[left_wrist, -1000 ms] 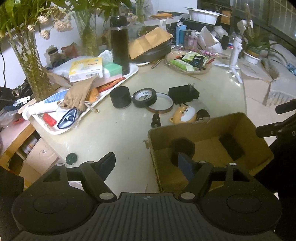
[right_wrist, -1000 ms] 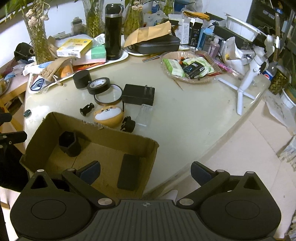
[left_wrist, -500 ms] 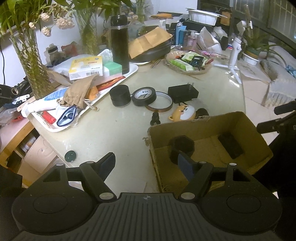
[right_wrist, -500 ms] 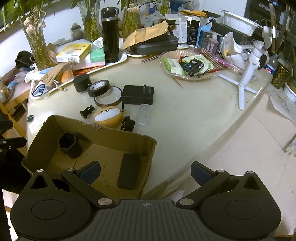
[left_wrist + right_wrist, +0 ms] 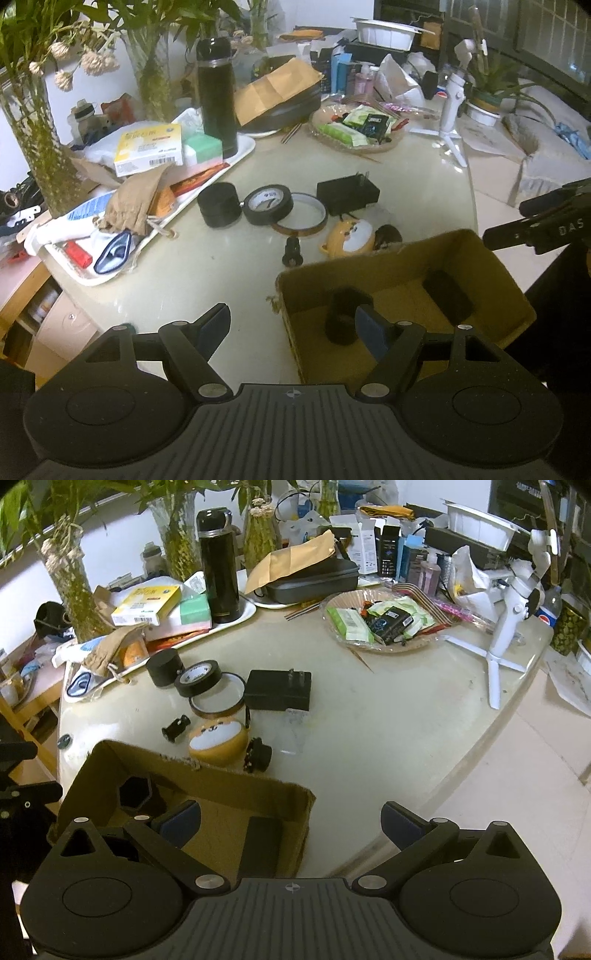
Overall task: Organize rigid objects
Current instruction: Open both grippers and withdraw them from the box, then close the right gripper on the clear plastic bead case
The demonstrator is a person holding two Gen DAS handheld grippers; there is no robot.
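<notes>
An open cardboard box (image 5: 491, 254) (image 5: 258, 779) sits at the table's near edge, holding a black hexagonal piece (image 5: 343, 306) (image 5: 135, 794) and a flat black block (image 5: 447, 295) (image 5: 260, 845). Beyond it lie a black cylinder (image 5: 218, 205) (image 5: 164, 667), a black tape roll (image 5: 269, 199) (image 5: 197, 677), a thin amber ring (image 5: 301, 218) (image 5: 218, 703), a black power adapter (image 5: 347, 194) (image 5: 279, 690), an orange dog toy (image 5: 349, 236) (image 5: 218, 740) and two small black parts (image 5: 291, 251) (image 5: 258, 755). My left gripper (image 5: 291, 325) is open over the box's left wall. My right gripper (image 5: 291, 821) is open above the box's right corner.
A white tray (image 5: 243, 151) with boxes, a cloth pouch and a black flask (image 5: 216, 92) stands at the left. A snack basket (image 5: 384, 622), a white tripod (image 5: 506, 627), plant vases (image 5: 40, 140) and clutter line the back. The table edge (image 5: 461, 760) drops to the floor on the right.
The right wrist view has shifted slightly forward over the box. The left wrist view is almost unchanged. Both grippers' jaws stand as wide as before.
</notes>
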